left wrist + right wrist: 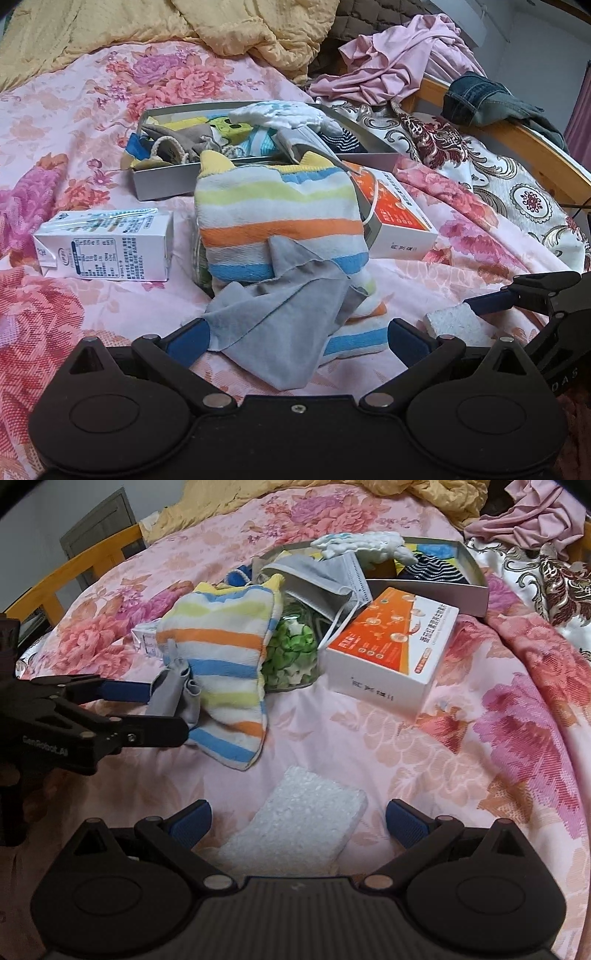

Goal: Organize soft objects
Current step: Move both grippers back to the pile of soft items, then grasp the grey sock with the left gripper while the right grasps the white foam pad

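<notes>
two grippers, two soft things lined up

both tools are spread wide and gripping nothing. the left gripper [297,338] has the grey cloth [280,325] lying between its blue pads, one pad touching the cloth's edge — not yet pinched. the right gripper [297,821] straddles the white foam sponge [295,823], which lies flat on the pink floral bedspread [480,738], pads clear of it on both sides.

beyond the grey cloth sits the striped towel [280,221], draped over a jar of green pieces [291,650] and touching the orange box [391,638]. further back, the grey tray [166,182] already holds socks and cloths.

this looks like the pick-up step — each tool next needs to close squarely, lift, and carry to the tray without dragging the towel along.
</notes>
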A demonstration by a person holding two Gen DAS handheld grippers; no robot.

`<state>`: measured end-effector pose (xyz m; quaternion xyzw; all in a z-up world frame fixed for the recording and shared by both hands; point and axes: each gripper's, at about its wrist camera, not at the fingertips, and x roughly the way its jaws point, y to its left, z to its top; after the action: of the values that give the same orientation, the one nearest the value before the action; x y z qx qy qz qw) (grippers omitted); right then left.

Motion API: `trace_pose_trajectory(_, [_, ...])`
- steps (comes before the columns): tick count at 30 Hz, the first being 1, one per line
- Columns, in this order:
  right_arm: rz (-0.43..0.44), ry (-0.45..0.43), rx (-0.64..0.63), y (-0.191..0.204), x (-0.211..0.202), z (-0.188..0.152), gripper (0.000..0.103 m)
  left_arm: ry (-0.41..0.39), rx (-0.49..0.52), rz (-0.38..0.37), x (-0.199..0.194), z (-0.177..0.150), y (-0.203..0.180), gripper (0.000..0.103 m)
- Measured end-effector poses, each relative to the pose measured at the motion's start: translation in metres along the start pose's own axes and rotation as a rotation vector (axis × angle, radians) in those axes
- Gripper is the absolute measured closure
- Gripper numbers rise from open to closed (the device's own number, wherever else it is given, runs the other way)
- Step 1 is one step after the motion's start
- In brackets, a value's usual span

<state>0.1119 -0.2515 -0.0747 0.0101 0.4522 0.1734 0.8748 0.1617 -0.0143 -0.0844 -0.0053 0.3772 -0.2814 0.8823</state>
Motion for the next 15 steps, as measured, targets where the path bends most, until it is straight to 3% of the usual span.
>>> trace_pose_trajectory(8, [0.010, 0.001, -0.017, 0.0039, 0.0011, 0.0002, 0.003, 0.006, -0.010, -0.010, 0.0023, 0.0001, -0.0003, 0.001])
trace_pose_trajectory(15, [0.001, -0.014, -0.033, 0.0053, -0.0009, -0.0005, 0.012, 0.006, -0.018, -0.012, 0.0011, 0.0008, 0.0021, 0.001])
